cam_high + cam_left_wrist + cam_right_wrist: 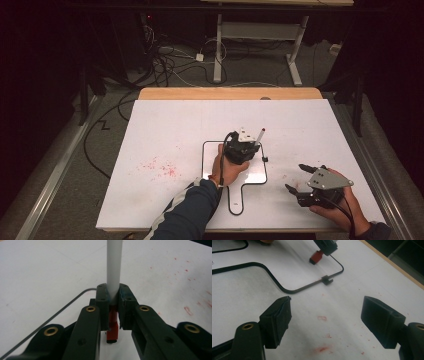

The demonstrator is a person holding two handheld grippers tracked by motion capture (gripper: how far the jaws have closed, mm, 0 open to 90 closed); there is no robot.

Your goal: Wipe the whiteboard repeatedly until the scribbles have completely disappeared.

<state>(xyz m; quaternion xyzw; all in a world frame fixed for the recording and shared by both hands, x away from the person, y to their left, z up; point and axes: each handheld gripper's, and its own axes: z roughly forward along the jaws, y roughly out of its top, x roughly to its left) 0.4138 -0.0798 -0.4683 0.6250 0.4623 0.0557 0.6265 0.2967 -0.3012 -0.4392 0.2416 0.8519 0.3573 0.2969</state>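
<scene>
Left gripper view shows tool clamping marker.

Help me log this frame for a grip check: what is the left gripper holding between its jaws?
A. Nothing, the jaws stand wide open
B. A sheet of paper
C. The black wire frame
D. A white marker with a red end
D: in the left gripper view the left gripper has its jaws pressed on a white marker whose red end points down at the table.
</scene>
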